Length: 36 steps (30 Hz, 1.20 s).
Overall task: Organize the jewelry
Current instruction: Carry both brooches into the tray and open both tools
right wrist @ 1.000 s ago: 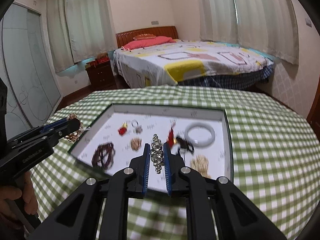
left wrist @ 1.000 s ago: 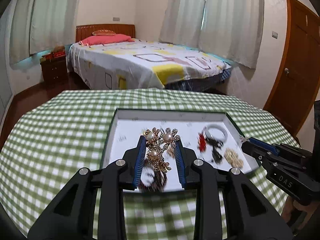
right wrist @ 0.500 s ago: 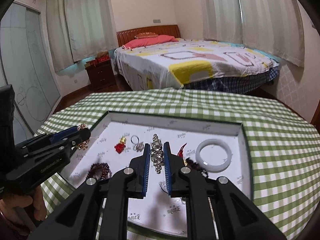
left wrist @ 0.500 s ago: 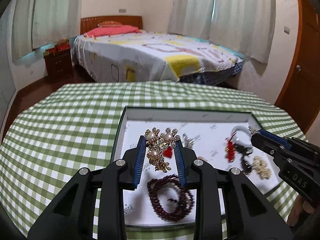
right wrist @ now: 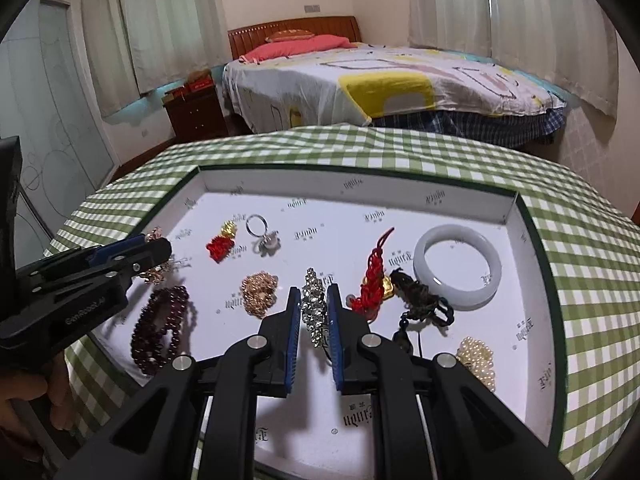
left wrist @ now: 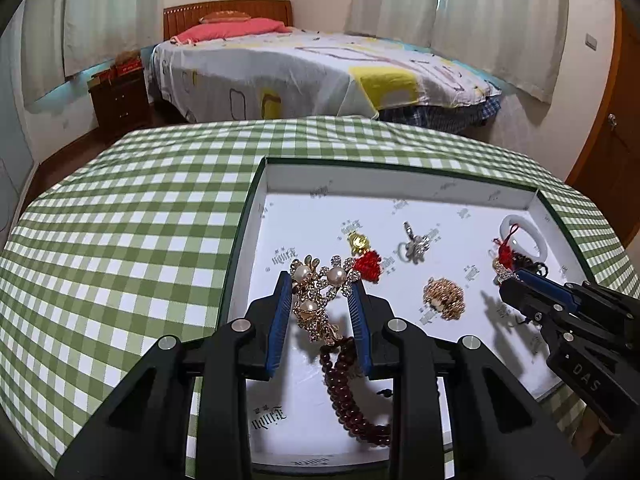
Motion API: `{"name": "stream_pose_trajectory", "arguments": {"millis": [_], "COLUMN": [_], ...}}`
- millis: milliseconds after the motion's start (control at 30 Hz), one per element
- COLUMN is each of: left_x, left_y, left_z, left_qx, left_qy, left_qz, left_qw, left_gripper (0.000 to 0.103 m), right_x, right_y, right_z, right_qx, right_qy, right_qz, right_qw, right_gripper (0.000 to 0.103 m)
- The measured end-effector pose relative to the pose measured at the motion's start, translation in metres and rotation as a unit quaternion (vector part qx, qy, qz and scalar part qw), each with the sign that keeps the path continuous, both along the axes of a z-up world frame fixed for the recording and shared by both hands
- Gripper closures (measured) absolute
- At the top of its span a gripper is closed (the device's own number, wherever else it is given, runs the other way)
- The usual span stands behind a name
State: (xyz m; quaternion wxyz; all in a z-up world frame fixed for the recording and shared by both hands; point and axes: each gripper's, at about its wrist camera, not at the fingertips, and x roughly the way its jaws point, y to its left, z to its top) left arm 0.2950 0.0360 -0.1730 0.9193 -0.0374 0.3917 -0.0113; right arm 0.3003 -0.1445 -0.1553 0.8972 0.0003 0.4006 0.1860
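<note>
Nearest the lens, the left hand-held gripper (left wrist: 320,300) is closed on a gold brooch with pearls (left wrist: 318,292), which hangs above the near left part of the tray (left wrist: 256,200). The right hand-held gripper (right wrist: 314,312) has its pads nearly together on a narrow rhinestone piece (right wrist: 314,306), held over the tray's middle. Neither piece is set down yet.

Under them the white tray floor already carries most of the jewelry, well spread out: a dark red bead bracelet (right wrist: 160,330) at the near left, a gold chain cluster (right wrist: 259,292), a pearl cluster (right wrist: 478,360) at the near right, a red knot charm with a gold bead (right wrist: 374,276), a dark tassel (right wrist: 420,300) and a pale jade bangle (right wrist: 458,266). Farther back lie a small red-and-gold charm (right wrist: 220,242) and a silver ring (right wrist: 260,232). The green-checked tabletop (right wrist: 580,240) around the tray shows no loose pieces — so the job looks close to done, with these two items left to place.

As for writing, the side of the right hand-held gripper reads "DAS" in the left wrist view; the lettering on the left one is too blurred to read. The tray lining repeats a small printed logo — I cannot make it out.
</note>
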Motion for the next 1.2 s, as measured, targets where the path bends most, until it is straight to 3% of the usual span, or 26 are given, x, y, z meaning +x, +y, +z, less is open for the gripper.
{"name": "stream_pose_trajectory", "arguments": {"millis": [667, 833, 933, 1000, 1100, 1200], "left_x": [0.012, 0.013, 0.011, 0.011, 0.008, 0.003], "left_y": [0.000, 0.000, -0.001, -0.003, -0.006, -0.008], "left_z": [-0.007, -0.008, -0.008, -0.008, -0.004, 0.004], "left_qx": [0.002, 0.000, 0.001, 0.004, 0.002, 0.002], "left_qy": [0.011, 0.012, 0.012, 0.010, 0.005, -0.007], "left_qz": [0.006, 0.005, 0.002, 0.002, 0.001, 0.000], "left_qw": [0.9999, 0.9999, 0.9999, 0.9999, 1.0000, 1.0000], "left_gripper": [0.074, 0.068, 0.065, 0.055, 0.051, 0.041], "right_x": [0.008, 0.010, 0.010, 0.009, 0.007, 0.004], "right_y": [0.003, 0.001, 0.001, 0.000, -0.002, -0.004], "right_z": [-0.009, -0.010, -0.010, -0.010, -0.009, -0.007], "right_qx": [-0.008, -0.004, -0.004, -0.004, -0.002, 0.002], "right_qy": [0.030, 0.034, 0.033, 0.032, 0.030, 0.024], "right_qz": [0.006, 0.005, 0.004, 0.002, 0.002, 0.000], "right_qw": [1.000, 0.999, 0.999, 0.999, 1.000, 1.000], "right_gripper": [0.089, 0.088, 0.074, 0.068, 0.066, 0.057]}}
